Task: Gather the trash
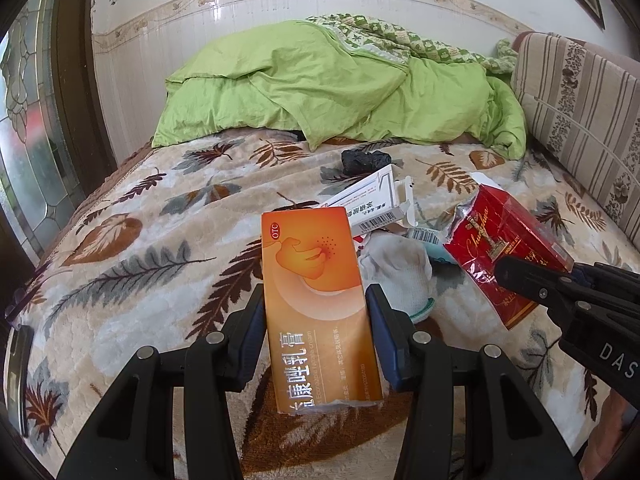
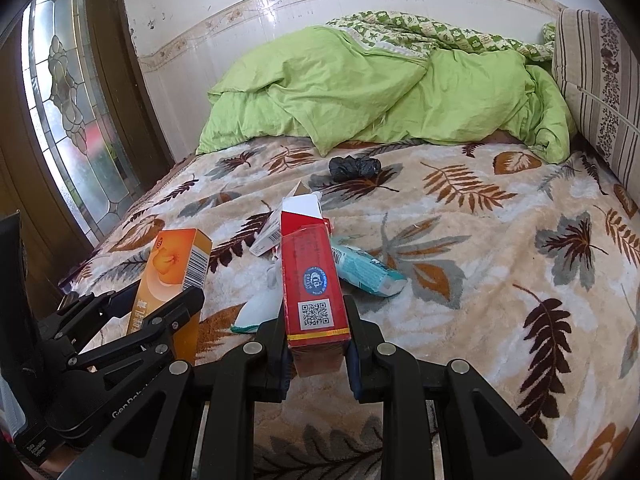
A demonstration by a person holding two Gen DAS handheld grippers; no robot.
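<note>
My left gripper is shut on a tall orange cream box, held upright above the bed; the same orange box shows at the left of the right wrist view. My right gripper is shut on a red cigarette pack with a torn-open top, and that red pack appears at the right of the left wrist view. On the blanket lie a white carton, a white crumpled piece, a teal packet and a black crumpled bag.
A leaf-patterned blanket covers the bed. A green duvet is heaped at the far end by the tiled wall. A striped headboard cushion runs along the right. A glass-paned door stands at the left.
</note>
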